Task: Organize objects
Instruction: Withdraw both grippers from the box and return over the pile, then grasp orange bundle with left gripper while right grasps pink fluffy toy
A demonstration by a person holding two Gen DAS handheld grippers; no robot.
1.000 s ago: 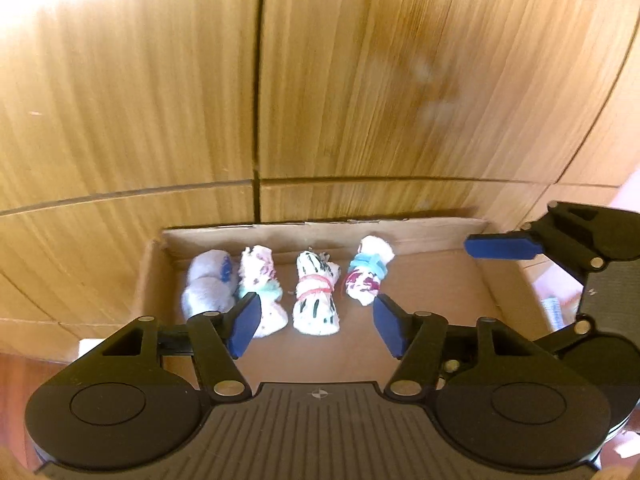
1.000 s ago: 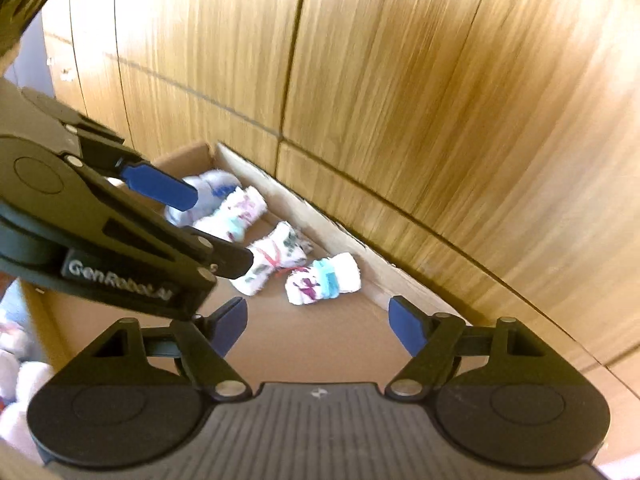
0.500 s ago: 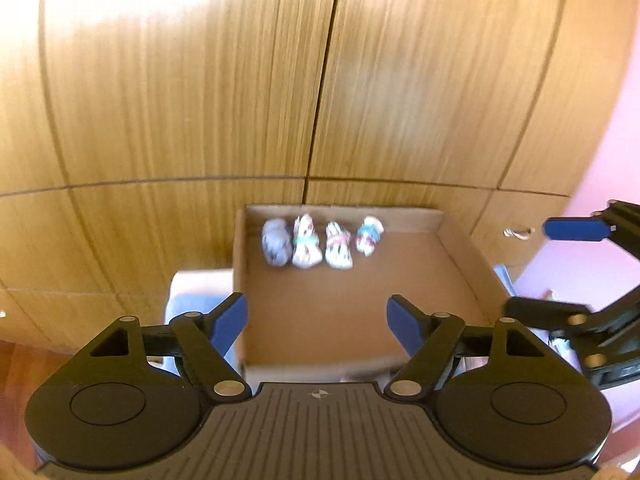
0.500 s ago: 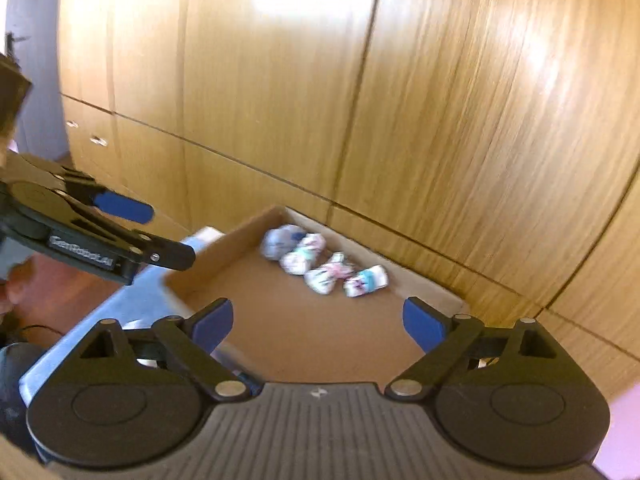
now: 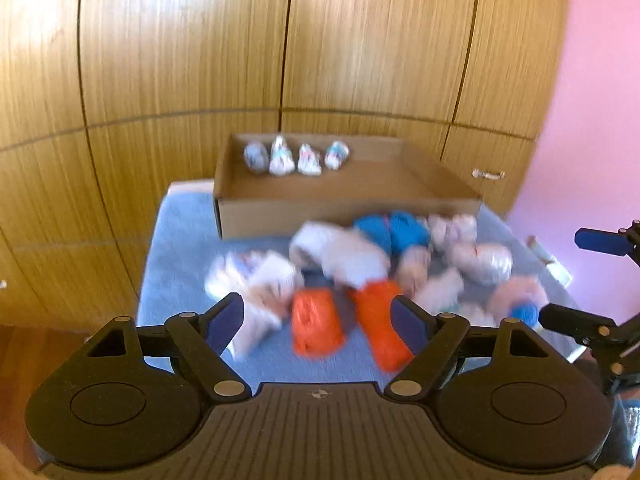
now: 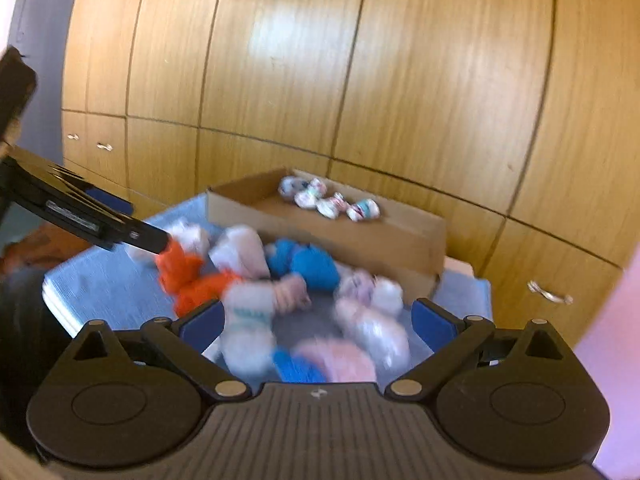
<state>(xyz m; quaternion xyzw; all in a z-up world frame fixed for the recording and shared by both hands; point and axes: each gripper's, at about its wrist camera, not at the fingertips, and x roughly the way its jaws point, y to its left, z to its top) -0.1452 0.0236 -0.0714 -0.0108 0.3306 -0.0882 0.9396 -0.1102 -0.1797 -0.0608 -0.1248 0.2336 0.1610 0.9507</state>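
On the blue mat (image 5: 180, 248) in front of the cardboard box (image 5: 348, 210) lies a loose pile of rolled sock bundles (image 5: 360, 264), the things left to sort. Four small rolled bundles (image 5: 296, 156) already sit in a row along the box's far wall, side by side.

Left gripper (image 5: 316, 320) hovers over the near edge of the pile with jaws spread wide and nothing between them; two orange rolls (image 5: 316, 328) lie right under the gap. Right gripper (image 6: 316, 320) is also spread and empty, above white, pink and blue rolls (image 6: 304, 268) at its side of the pile.

Handling, as a judgement: light, soft, squashy fabric, not fragile, not slippery. A roll will compress under the pads, so the jaws should close well in. Best hold is across the middle of a roll, over the short axis, where the band or fold keeps it wound; grabbing an end risks it unrolling or dragging a neighbour, since bundles touch and overlap.

Both views are motion-blurred, so which rolls are banded, and the exact count in the pile, can't be told for sure; the nearer orange roll looks the easiest pick for the left.
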